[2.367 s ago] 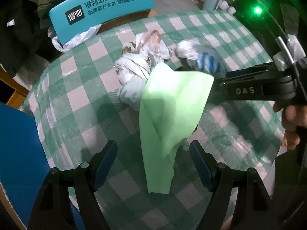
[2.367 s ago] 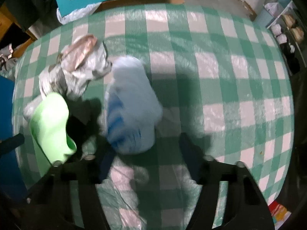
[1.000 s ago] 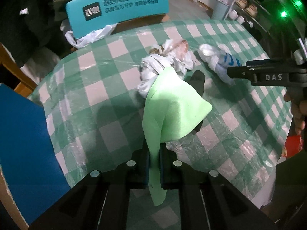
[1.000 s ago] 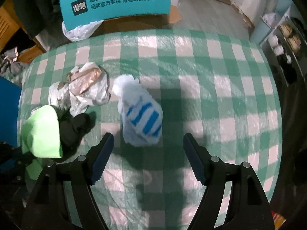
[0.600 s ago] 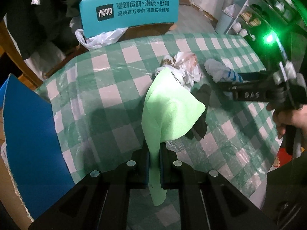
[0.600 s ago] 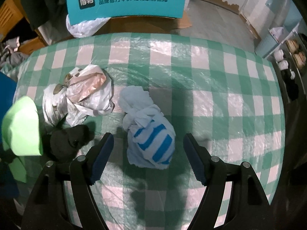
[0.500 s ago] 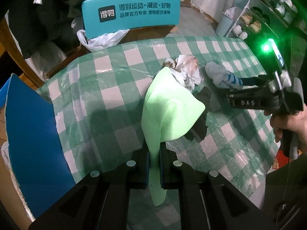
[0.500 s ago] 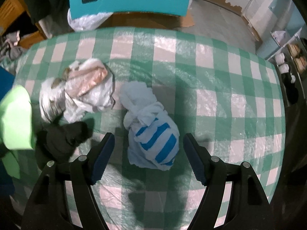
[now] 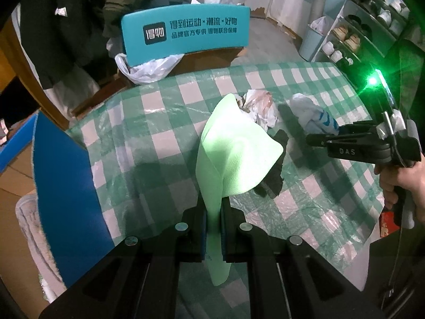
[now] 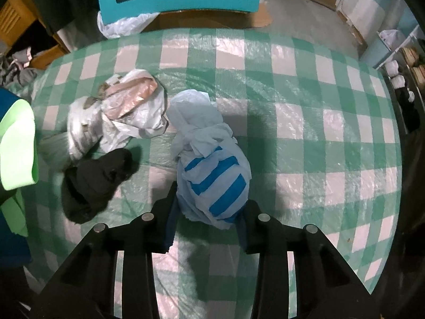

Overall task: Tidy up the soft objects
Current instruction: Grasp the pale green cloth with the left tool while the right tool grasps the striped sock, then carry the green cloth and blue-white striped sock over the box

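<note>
My left gripper (image 9: 213,219) is shut on a light green cloth (image 9: 233,154) and holds it up above the green checked table (image 9: 159,122). The cloth also shows at the left edge of the right wrist view (image 10: 16,143). My right gripper (image 10: 208,223) has closed its jaws against both sides of a white bundle with blue stripes (image 10: 212,175), which rests on the table; this bundle also shows in the left wrist view (image 9: 316,115). A black sock (image 10: 93,183) lies to its left. Crumpled white and pink plastic bags (image 10: 119,109) lie behind.
A teal chair back with white lettering (image 9: 186,32) stands at the table's far edge, with a white plastic bag (image 9: 148,67) on its seat. A blue panel (image 9: 63,175) stands at the left of the table. Shelves with shoes (image 9: 356,32) are at the far right.
My right gripper has closed in from wide open onto the striped bundle. My left gripper has lifted the green cloth higher and further back from the table.
</note>
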A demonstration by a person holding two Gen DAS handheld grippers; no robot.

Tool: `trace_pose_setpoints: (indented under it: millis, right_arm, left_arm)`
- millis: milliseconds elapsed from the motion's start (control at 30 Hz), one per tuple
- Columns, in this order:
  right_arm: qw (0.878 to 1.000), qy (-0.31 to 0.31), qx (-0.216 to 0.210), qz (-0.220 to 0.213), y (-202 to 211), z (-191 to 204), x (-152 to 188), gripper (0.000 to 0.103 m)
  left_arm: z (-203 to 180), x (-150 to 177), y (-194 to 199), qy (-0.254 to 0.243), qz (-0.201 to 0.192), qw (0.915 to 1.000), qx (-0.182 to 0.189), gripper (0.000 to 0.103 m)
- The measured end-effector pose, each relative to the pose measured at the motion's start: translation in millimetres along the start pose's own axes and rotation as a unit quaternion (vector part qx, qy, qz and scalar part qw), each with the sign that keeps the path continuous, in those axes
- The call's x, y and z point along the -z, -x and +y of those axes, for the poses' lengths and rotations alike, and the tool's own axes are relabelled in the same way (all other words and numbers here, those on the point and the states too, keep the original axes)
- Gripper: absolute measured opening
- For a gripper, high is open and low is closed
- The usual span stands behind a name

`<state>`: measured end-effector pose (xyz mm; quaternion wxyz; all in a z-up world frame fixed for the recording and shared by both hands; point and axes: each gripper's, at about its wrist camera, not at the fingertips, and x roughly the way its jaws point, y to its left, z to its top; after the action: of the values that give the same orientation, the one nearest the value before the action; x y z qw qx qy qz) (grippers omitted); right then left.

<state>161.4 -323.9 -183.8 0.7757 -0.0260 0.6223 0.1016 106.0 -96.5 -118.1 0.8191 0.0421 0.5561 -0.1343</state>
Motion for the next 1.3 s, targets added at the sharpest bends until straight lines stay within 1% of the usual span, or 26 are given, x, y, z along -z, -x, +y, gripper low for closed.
trace_pose_setpoints:
  millis: [467,800,1067,1300]
  right_arm:
    - [0.999,-0.005,-0.032,-0.042,65.6,20.0,21.0,0.035]
    - [0.996,0.019,-0.05,-0.07,103.4,44.0,33.6,0.035]
    - [0.993,0.052,-0.06,-0.082,119.2,65.5,43.3,0.035]
    - [0.99,0.077,-0.078,-0.085,125.0,94.4,47.4,0.035]
  left_arm:
    - [0.0,6.9,38.9,0.003,-0.035,0.999,-0.026,0.008]
    - [-3.3,14.9,67.9,-0.001,-0.057,0.9977,-0.037,0.008]
    - [-3.0,25.6,84.1,-0.001,-0.064,0.9969,-0.046,0.008]
    - [-3.7,31.8,95.4,-0.003,-0.071,0.9962,-0.052,0.008]
